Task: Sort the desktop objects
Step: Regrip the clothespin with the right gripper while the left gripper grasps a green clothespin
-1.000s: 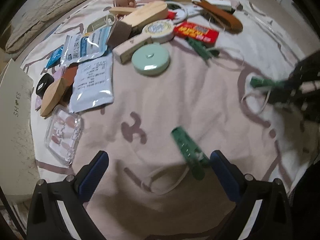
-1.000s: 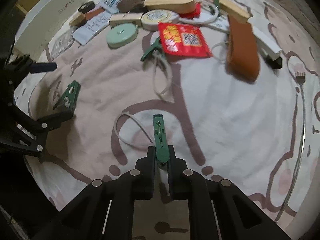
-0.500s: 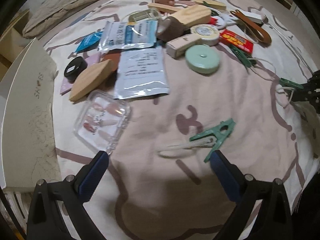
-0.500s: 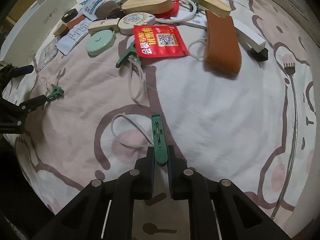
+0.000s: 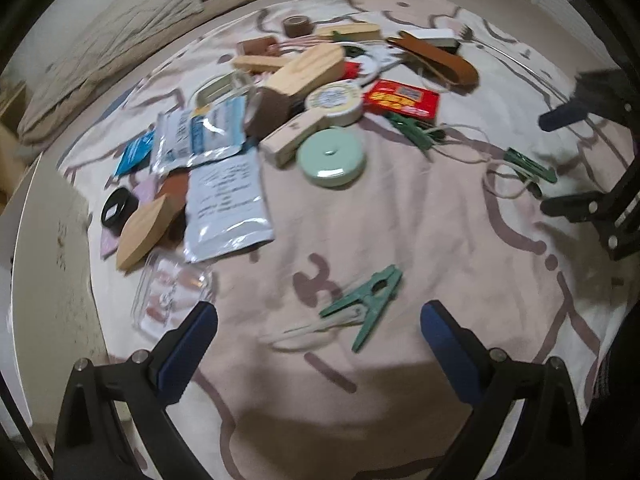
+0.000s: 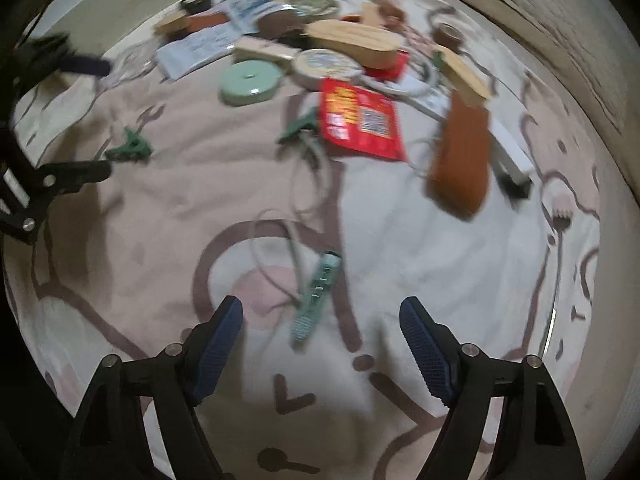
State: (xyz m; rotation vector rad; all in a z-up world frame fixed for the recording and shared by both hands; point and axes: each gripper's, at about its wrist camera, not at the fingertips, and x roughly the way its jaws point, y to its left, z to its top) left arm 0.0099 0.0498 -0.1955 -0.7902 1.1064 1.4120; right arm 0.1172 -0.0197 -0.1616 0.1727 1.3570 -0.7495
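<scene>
A green clothes peg [image 5: 370, 300] with a white cord lies on the patterned cloth just ahead of my open, empty left gripper [image 5: 318, 322]. A second green peg [image 6: 318, 294] with a cord lies loose between the fingers of my open right gripper [image 6: 322, 322]; it also shows in the left wrist view [image 5: 528, 166]. A third green peg [image 6: 298, 126] lies beside a red packet [image 6: 362, 120]. The first peg shows in the right wrist view [image 6: 130, 148] near the left gripper's fingers.
A pile lies at the far side: mint round case [image 5: 332, 156], wooden blocks [image 5: 308, 72], foil pouches [image 5: 224, 196], brown leather case [image 6: 460, 156], tape roll [image 5: 332, 100], clear nail box [image 5: 168, 292]. A white shoebox [image 5: 48, 280] stands at left.
My right gripper has opened and let go of its green peg, which now lies on the cloth. The left gripper stays open over its peg and has shifted slightly.
</scene>
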